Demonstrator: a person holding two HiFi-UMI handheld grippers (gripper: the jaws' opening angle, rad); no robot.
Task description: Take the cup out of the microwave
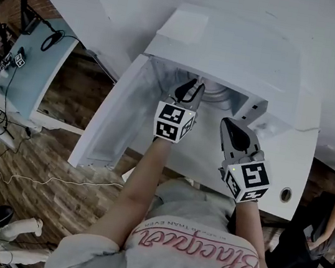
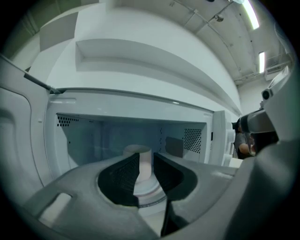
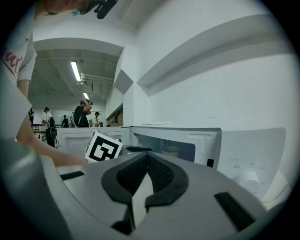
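The left gripper view shows the left gripper (image 2: 146,158) slightly apart before the cup (image 2: 137,150) inside the microwave (image 2: 93,137). The head view hides that cup. The right gripper (image 3: 146,155) is closed, empty.

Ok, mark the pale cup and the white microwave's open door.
Pale cup (image 2: 146,164): left gripper view, side wall.
White microwave's open door (image 1: 107,124): head view, inner face.

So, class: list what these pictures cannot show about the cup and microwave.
Cup contents: left gripper view, its own wall hides them.
Cup's sides: same view, covered by the left tongs.
Cup in head view: hidden under the microwave top.
Dial markings: right gripper view, too small.
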